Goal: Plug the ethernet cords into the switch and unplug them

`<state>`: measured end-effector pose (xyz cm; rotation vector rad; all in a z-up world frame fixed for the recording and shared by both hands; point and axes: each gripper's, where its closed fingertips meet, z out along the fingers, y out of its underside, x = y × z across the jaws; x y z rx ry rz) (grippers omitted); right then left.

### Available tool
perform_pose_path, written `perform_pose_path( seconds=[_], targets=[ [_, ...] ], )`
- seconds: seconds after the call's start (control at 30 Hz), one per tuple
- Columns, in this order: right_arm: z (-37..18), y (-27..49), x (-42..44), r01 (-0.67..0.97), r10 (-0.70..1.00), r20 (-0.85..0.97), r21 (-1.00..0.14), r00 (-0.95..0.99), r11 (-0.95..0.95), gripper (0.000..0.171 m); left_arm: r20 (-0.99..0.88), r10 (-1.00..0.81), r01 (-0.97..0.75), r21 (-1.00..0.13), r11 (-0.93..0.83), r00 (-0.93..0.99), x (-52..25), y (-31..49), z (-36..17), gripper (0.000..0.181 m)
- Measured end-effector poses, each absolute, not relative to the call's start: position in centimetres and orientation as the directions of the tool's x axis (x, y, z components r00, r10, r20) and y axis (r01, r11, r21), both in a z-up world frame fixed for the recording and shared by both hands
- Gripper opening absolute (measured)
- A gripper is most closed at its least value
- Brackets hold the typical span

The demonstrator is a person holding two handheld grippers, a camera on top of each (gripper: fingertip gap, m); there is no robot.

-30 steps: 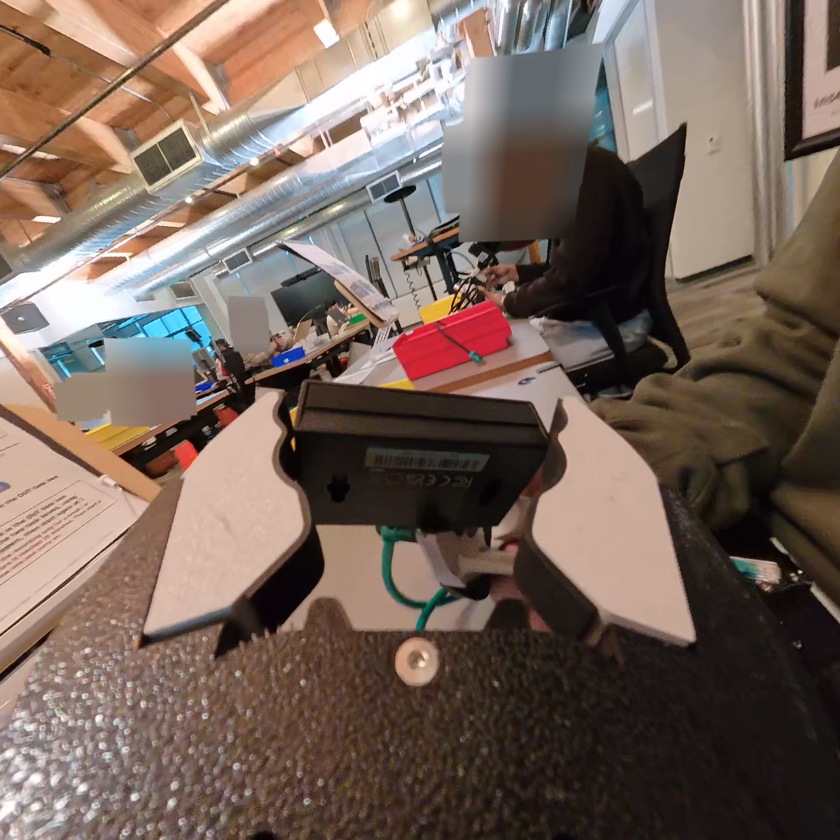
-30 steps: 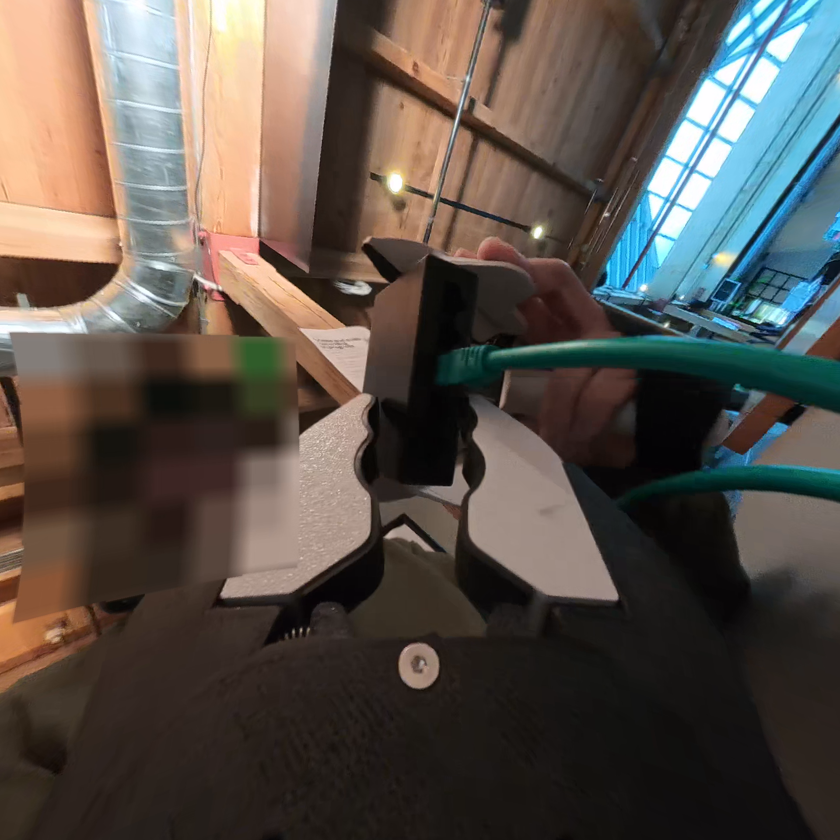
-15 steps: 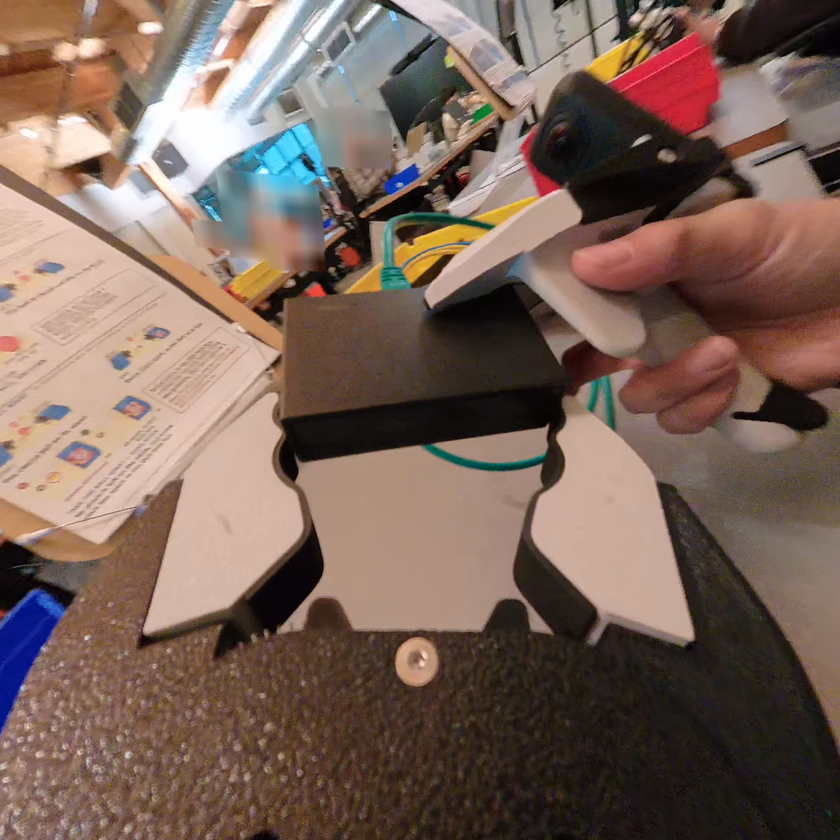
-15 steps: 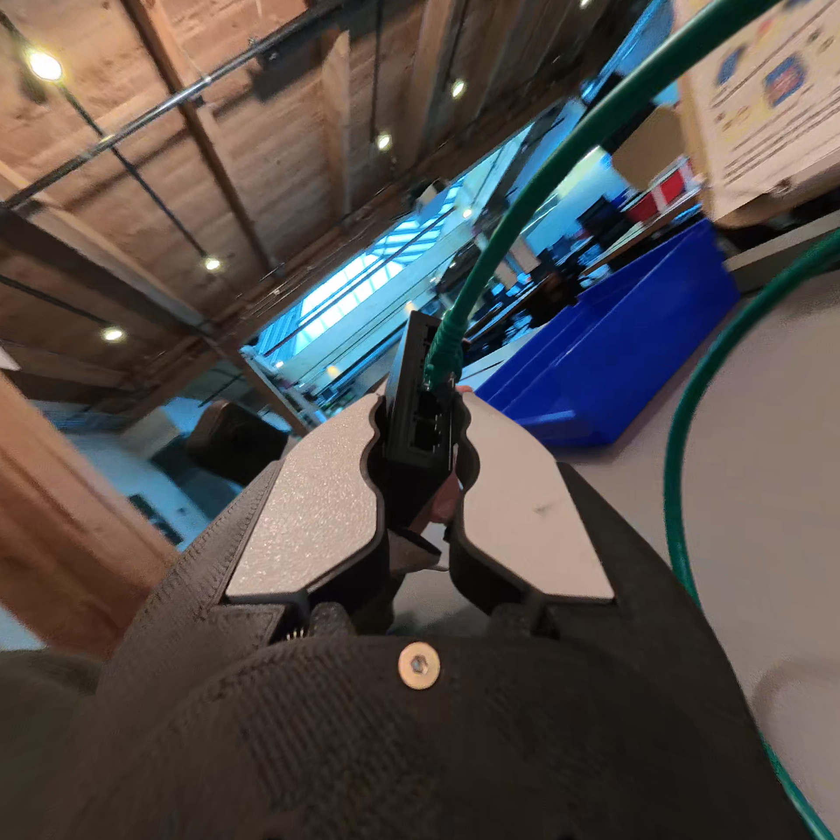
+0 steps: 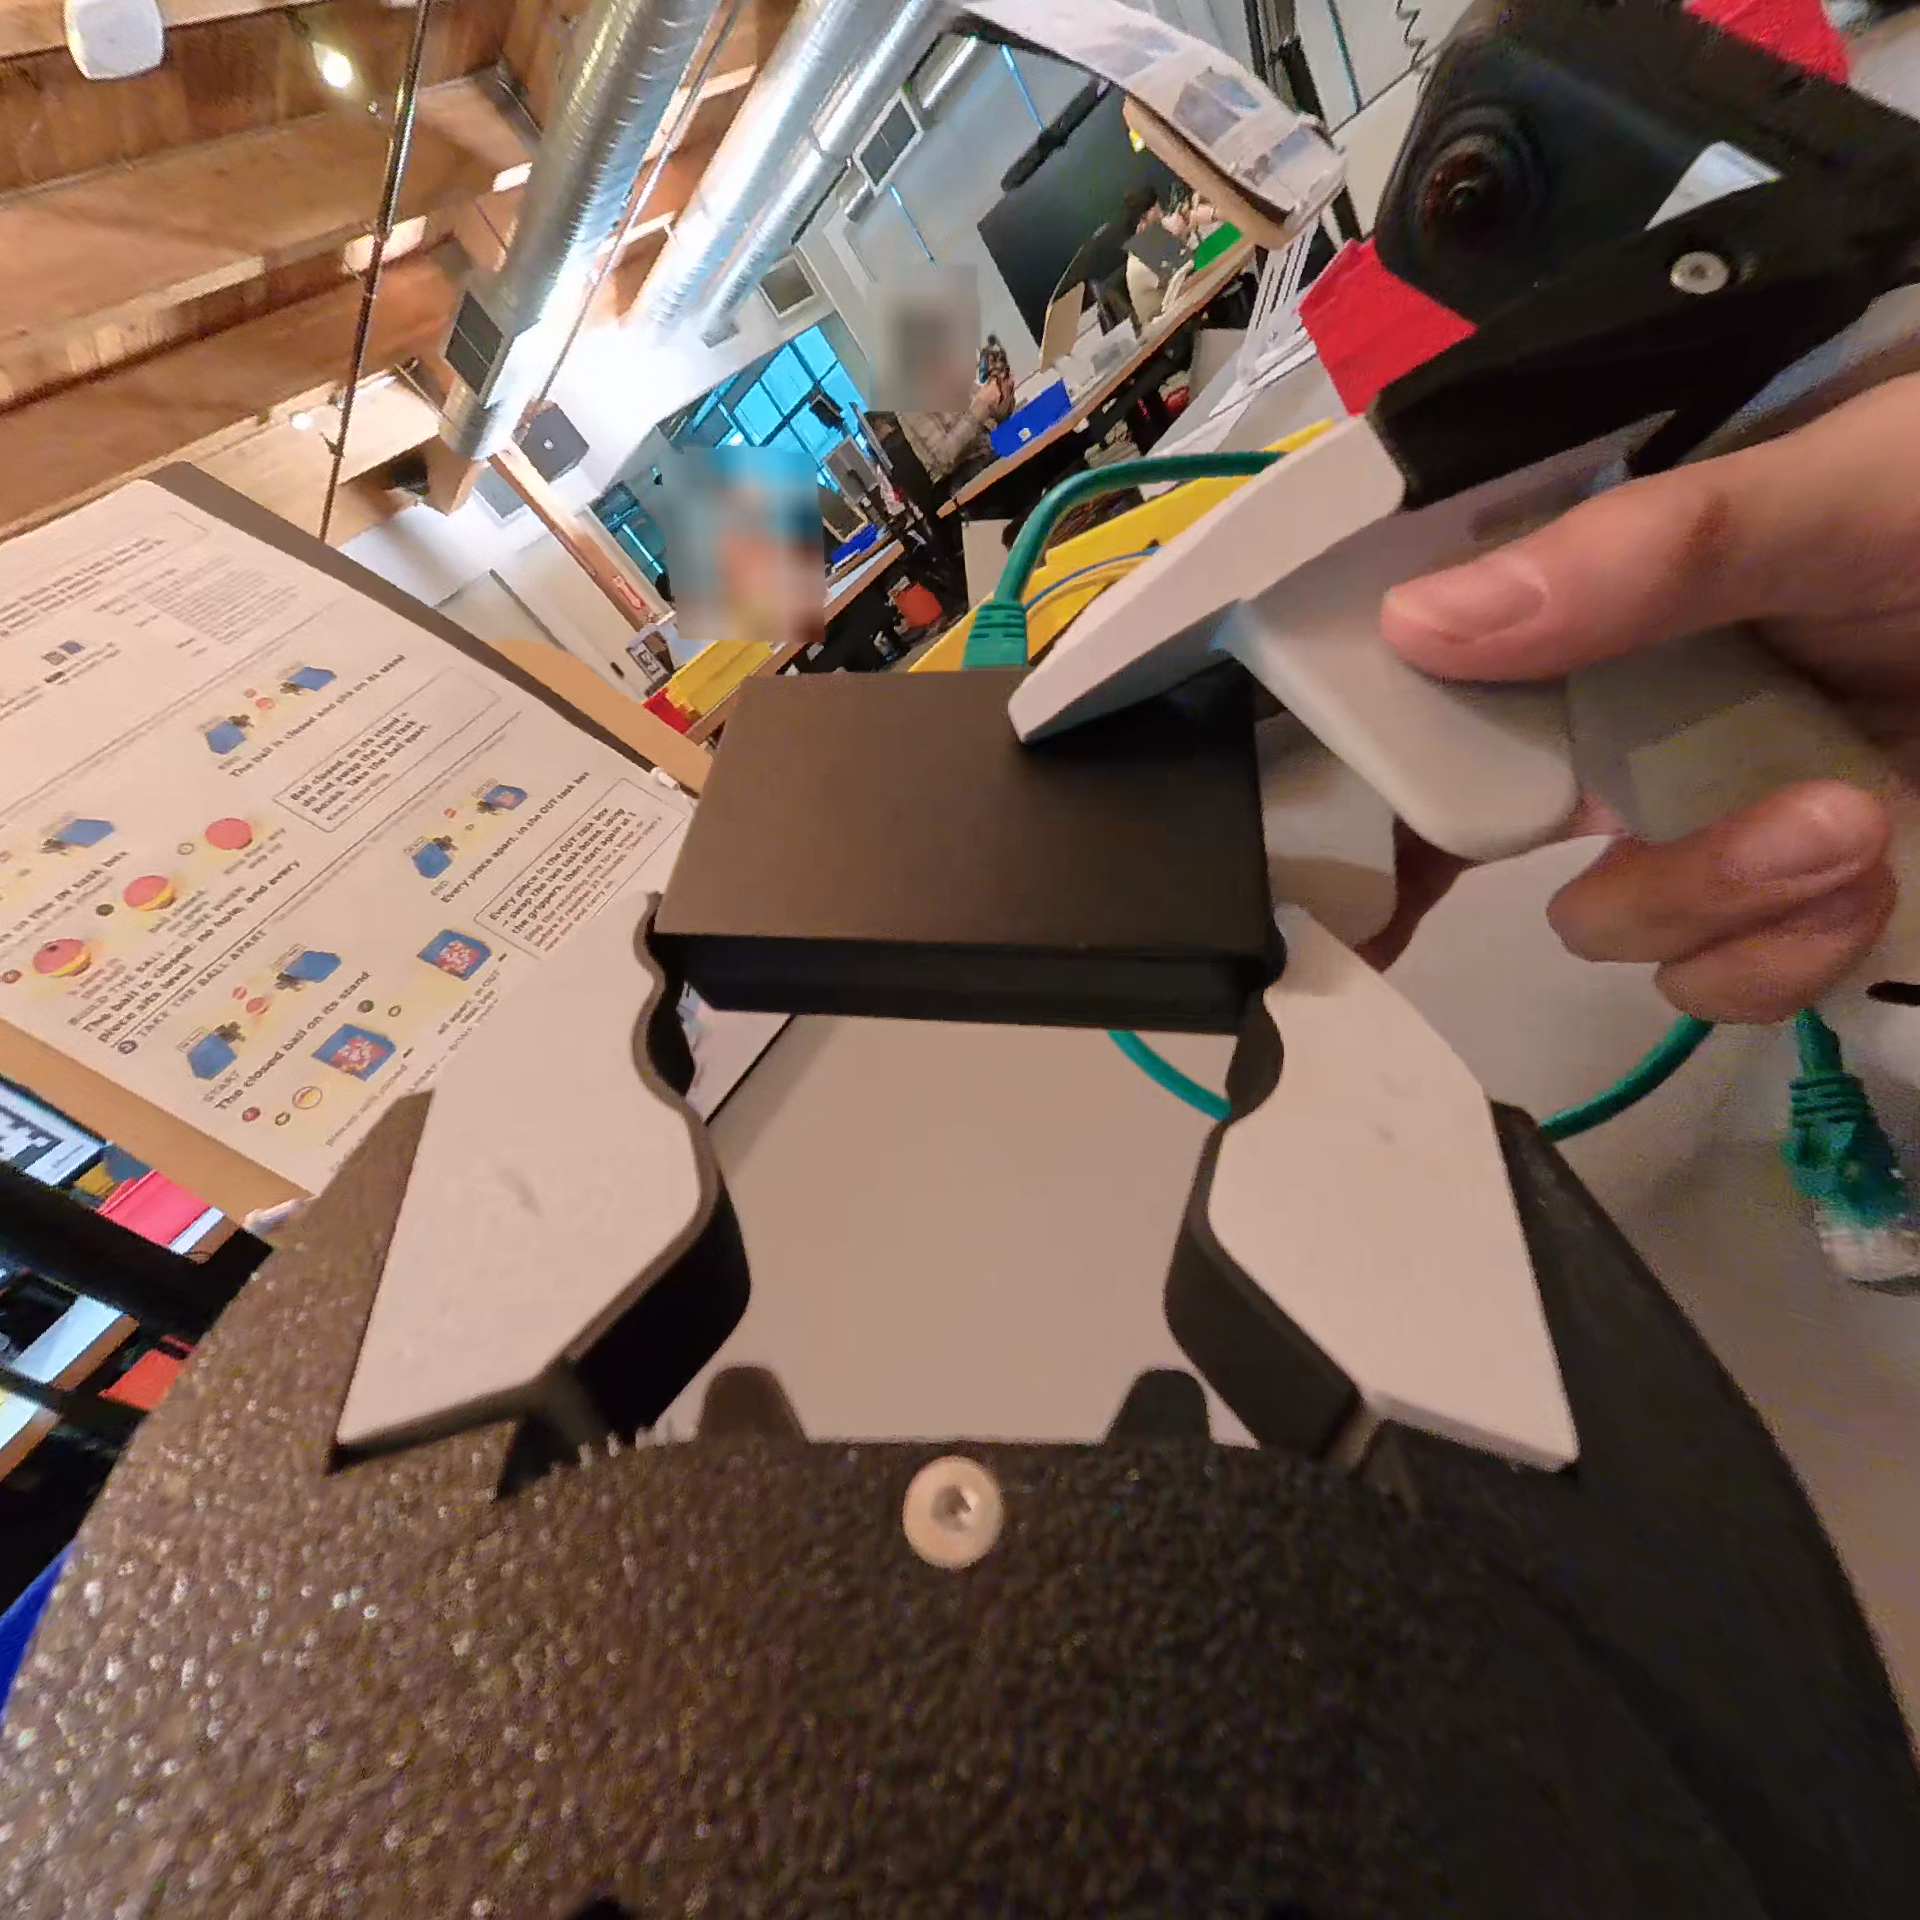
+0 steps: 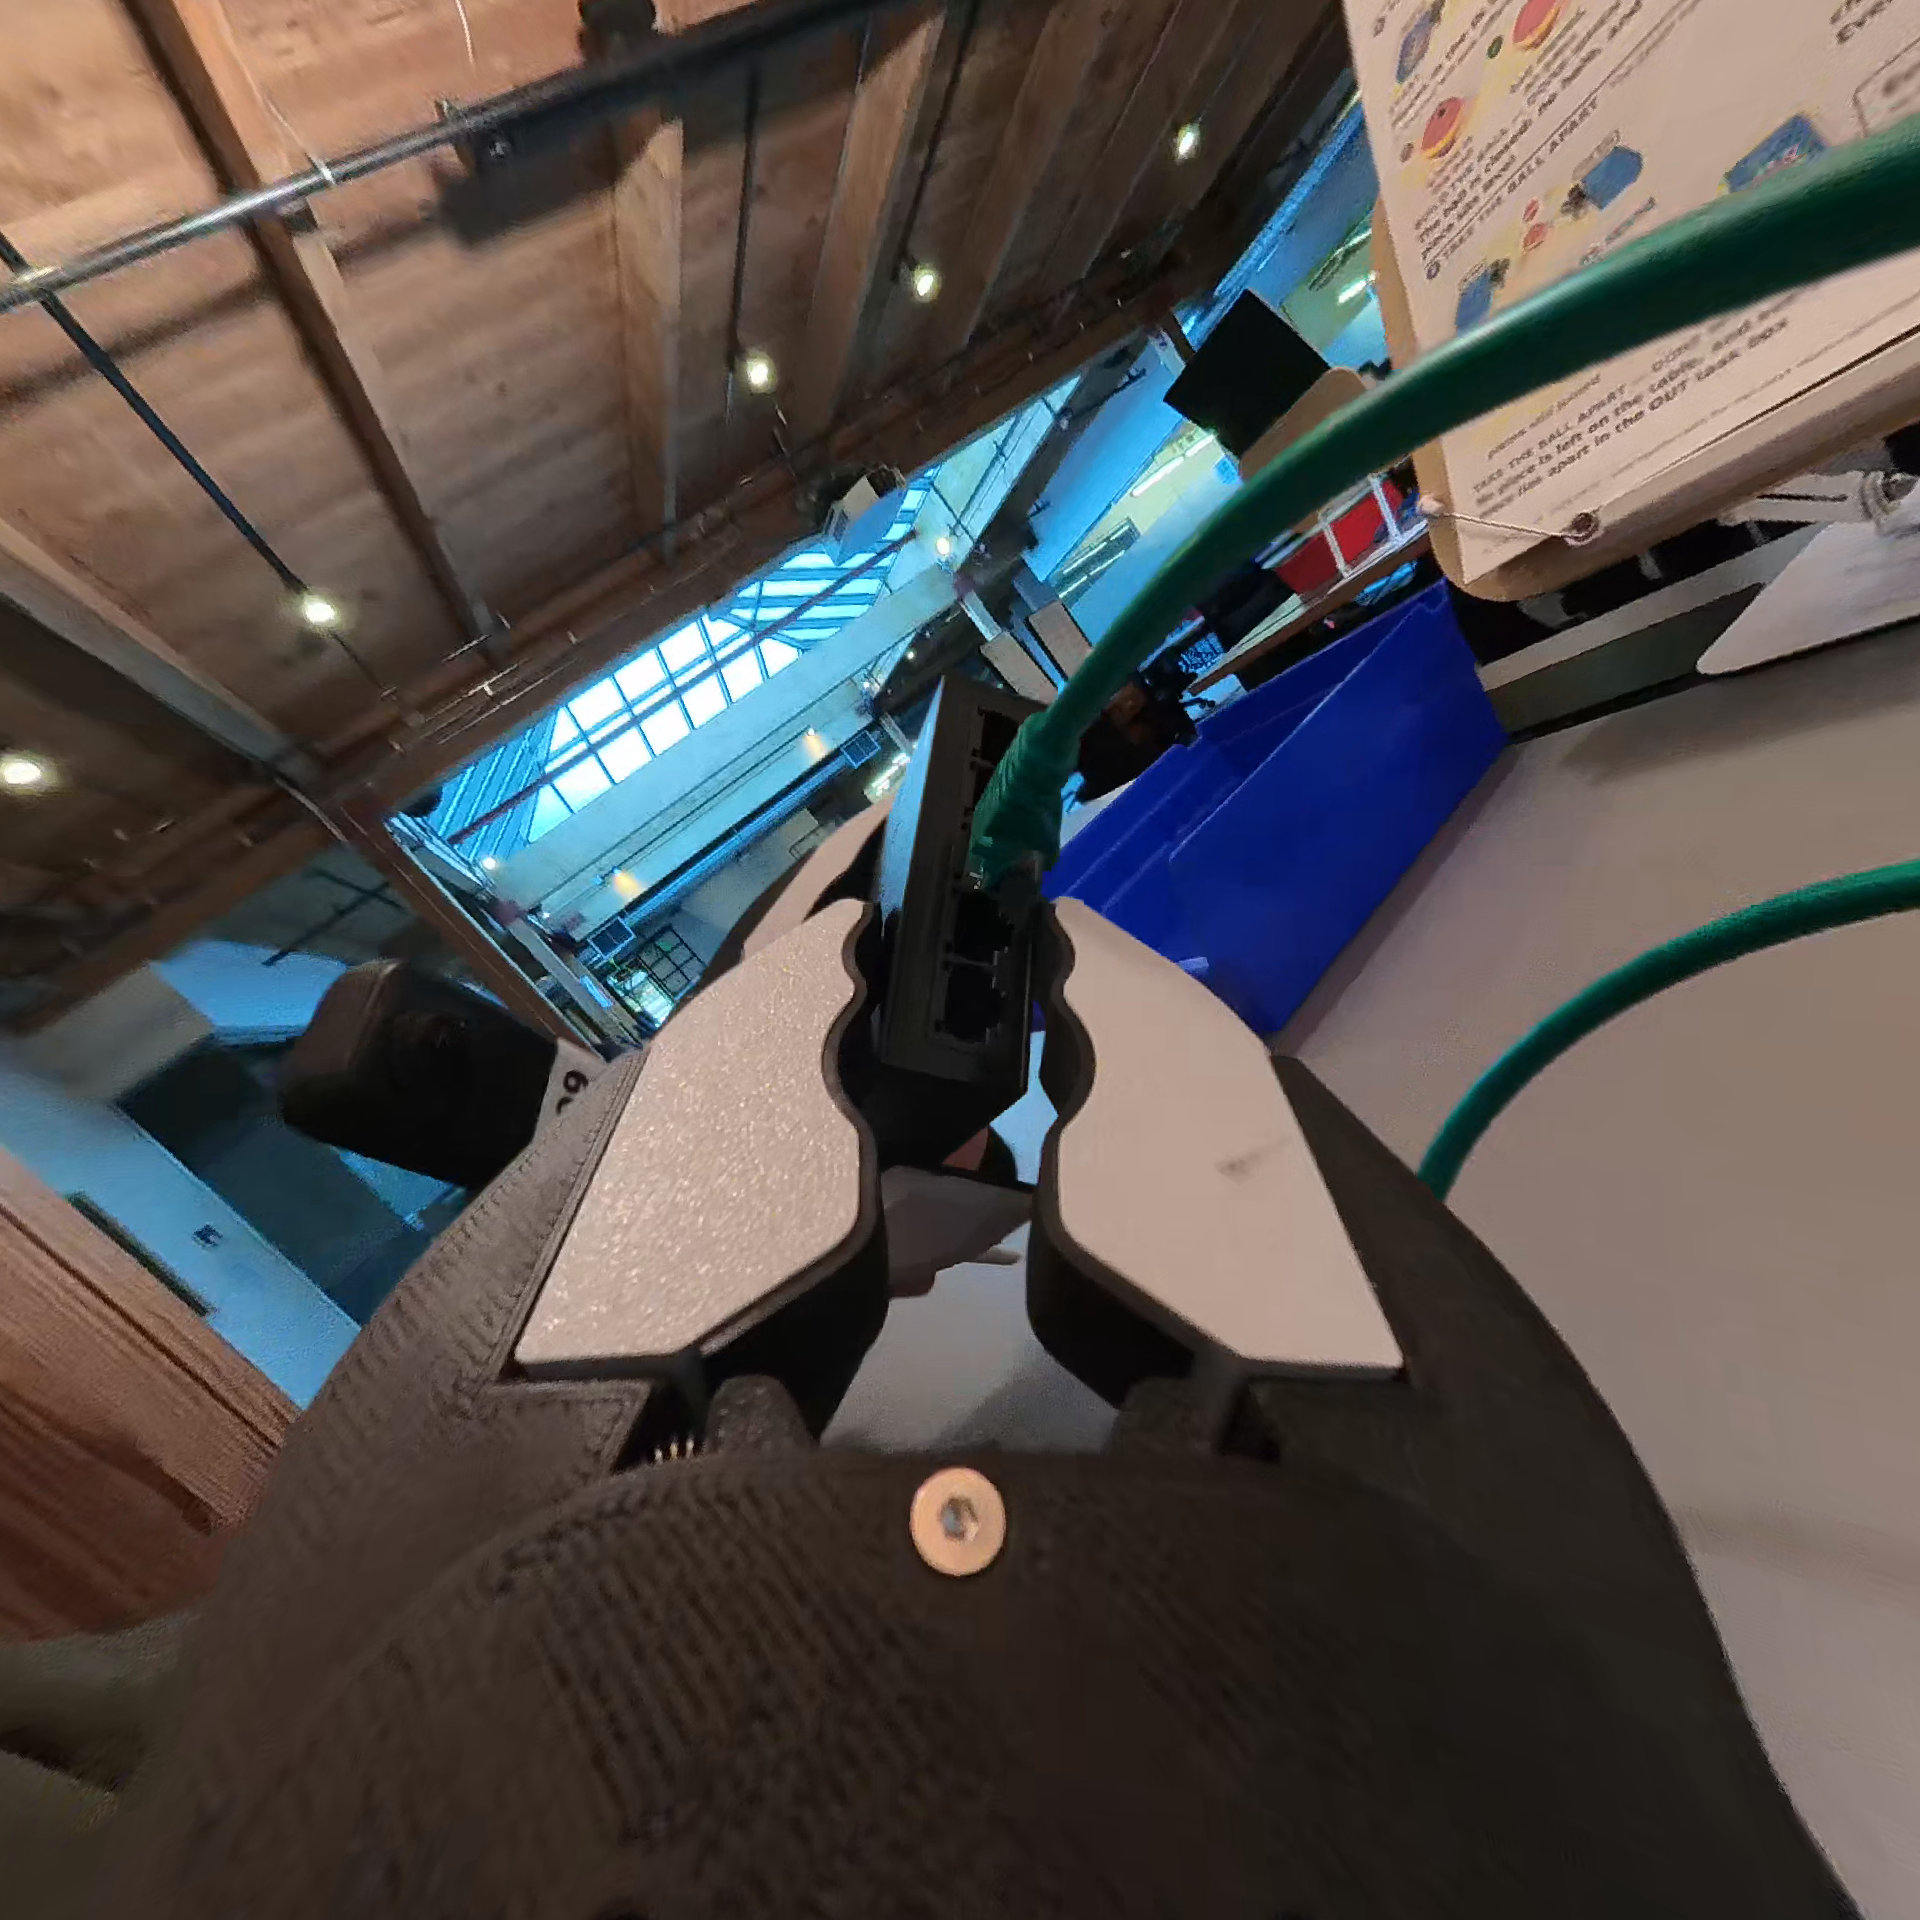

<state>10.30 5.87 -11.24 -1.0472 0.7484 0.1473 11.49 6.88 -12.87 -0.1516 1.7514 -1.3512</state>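
The black ethernet switch (image 5: 961, 847) is held above the grey table (image 6: 1662, 1039), its near end clamped between the left gripper (image 5: 961, 997) fingers. The right gripper (image 6: 951, 997) pinches its far right corner at the port face. One green ethernet cord (image 6: 1351, 416) is plugged in; another cord's plug (image 5: 1844, 1153) hangs loose at right. A printed instruction sheet (image 5: 260, 810) stands left.

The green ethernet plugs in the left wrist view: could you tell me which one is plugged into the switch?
The plug at the switch's far edge is seated in the black switch. The other plug hangs loose at the right, below the person's hand, in no port.
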Motion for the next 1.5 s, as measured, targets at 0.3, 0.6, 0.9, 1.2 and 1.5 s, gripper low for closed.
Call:
perform_pose_path(
  seconds=[0.3, 0.6, 0.9, 1.2, 1.5],
  targets=[
    [-11.5, 5.4, 11.0, -0.493, -0.169, -0.656, -0.69, 0.736, 0.53, 0.038, -0.486, -0.603, 0.349, -0.874, 0.337, -0.633, 11.9, 7.3, -13.2, 0.101],
    [-11.2, 5.1, 11.2, -0.598, -0.022, -0.735, -0.568, 0.677, 0.566, 0.03, -0.476, -0.592, 0.356, -0.88, 0.315, -0.65, 11.8, 7.1, -13.2, 0.101],
    [-12.1, 4.4, 12.1, -0.636, 0.013, -0.804, -0.461, 0.595, 0.619, 0.015, -0.481, -0.575, 0.349, -0.877, 0.331, -0.662, 11.8, 6.5, -14.3, 0.102],
    [-12.7, 4.2, 12.2, -0.626, -0.006, -0.815, -0.451, 0.58, 0.636, 0.015, -0.499, -0.573, 0.351, -0.866, 0.356, -0.65, 11.9, 6.2, -14.6, 0.101],
    [-13.6, 4.0, 12.6, -0.606, -0.096, -0.791, -0.534, 0.604, 0.589, 0.014, -0.527, -0.573, 0.328, -0.847, 0.419, -0.628, 12.5, 6.2, -15.8, 0.102]
  ],
)
